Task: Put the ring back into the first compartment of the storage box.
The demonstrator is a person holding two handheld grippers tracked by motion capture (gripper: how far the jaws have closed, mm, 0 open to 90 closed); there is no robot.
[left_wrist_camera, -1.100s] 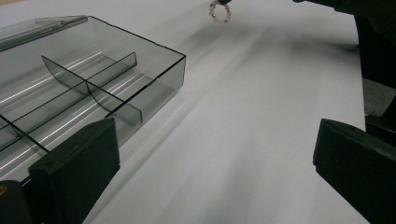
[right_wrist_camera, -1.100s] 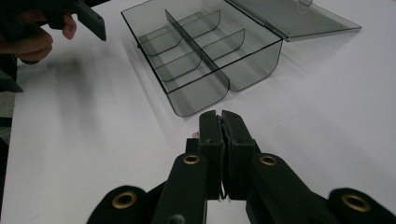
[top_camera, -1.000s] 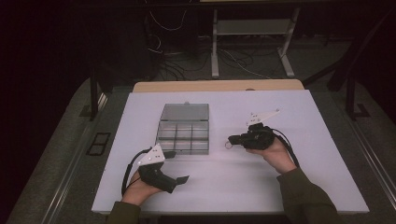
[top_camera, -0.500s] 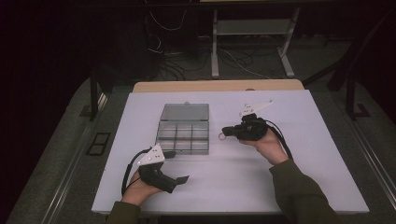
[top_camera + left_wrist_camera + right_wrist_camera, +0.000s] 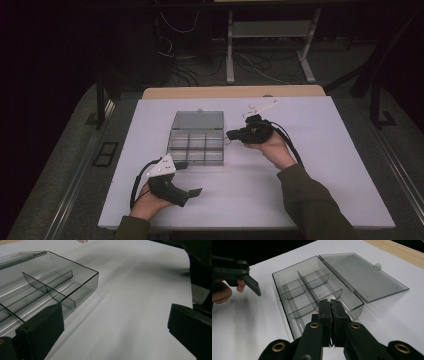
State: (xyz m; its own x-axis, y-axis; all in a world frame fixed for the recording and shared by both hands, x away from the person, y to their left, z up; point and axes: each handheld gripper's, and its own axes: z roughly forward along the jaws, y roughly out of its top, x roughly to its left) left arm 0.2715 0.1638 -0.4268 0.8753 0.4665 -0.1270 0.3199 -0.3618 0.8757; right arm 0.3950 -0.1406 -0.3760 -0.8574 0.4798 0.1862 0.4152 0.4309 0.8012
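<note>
A clear grey compartment box [image 5: 196,145] lies on the white table [image 5: 310,200], its lid [image 5: 198,120] folded open toward the back. My right gripper [image 5: 231,135] hovers at the box's right edge with its jaws pressed together [image 5: 330,302] over the near compartments [image 5: 312,302]. A small pale pink thing [image 5: 317,312] peeks out between the pads and also shows as a small pink thing [image 5: 82,241]; what it is I cannot tell. My left gripper [image 5: 191,177] rests near the box's front left corner, jaws wide apart [image 5: 112,332] with nothing between them, beside the box wall [image 5: 82,287].
A wooden strip [image 5: 235,92] runs along the table's far edge. Behind it on the dark floor are cables and white desk legs [image 5: 230,55]. Bare white surface spreads right of the box and along the front.
My right gripper has travelled left and slightly up, from the table's right half to the box's right edge, jaws still pressed together. The left gripper has stayed in place.
</note>
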